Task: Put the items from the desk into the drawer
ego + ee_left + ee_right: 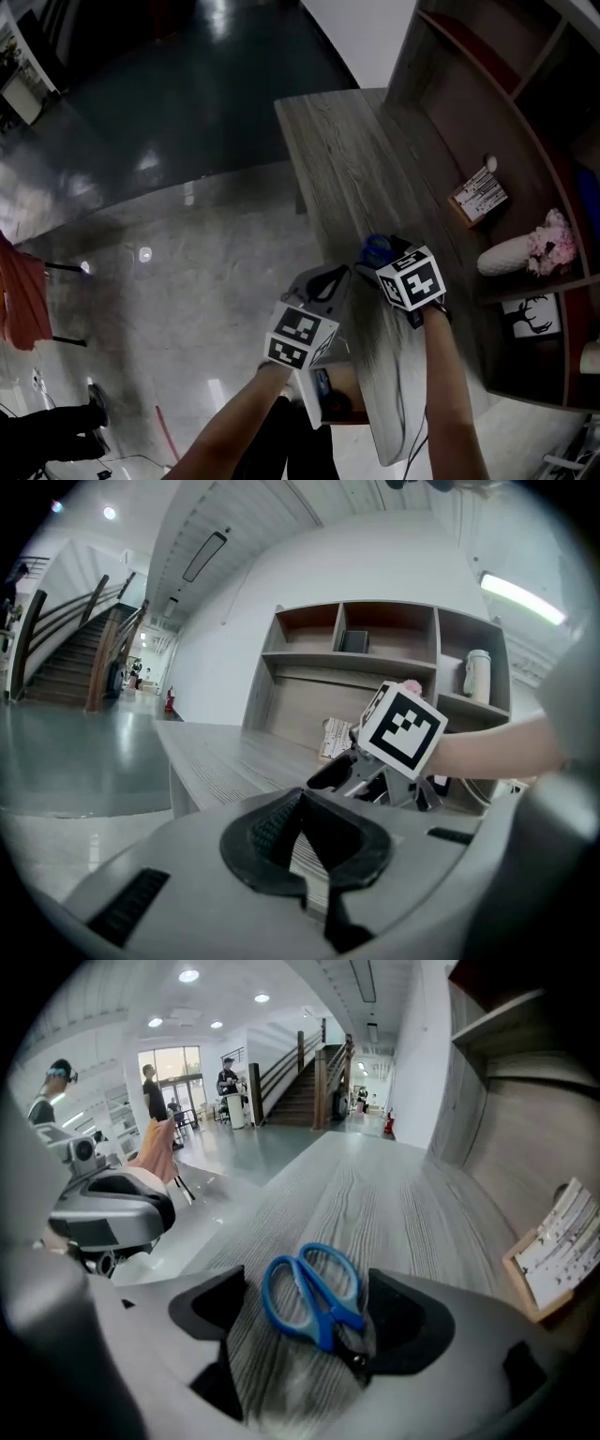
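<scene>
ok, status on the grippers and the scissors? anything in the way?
Left gripper shut, empty. Right gripper open, jaws either side of the blue scissors, no grip yet. Scissors flat on the desk. Nothing blocking them.

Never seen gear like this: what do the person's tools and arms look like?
The left tool and right tool are grey with black pads; each carries a white cube with black square markers. What looks like a thin cable hangs by the right forearm. No sleeves show.
</scene>
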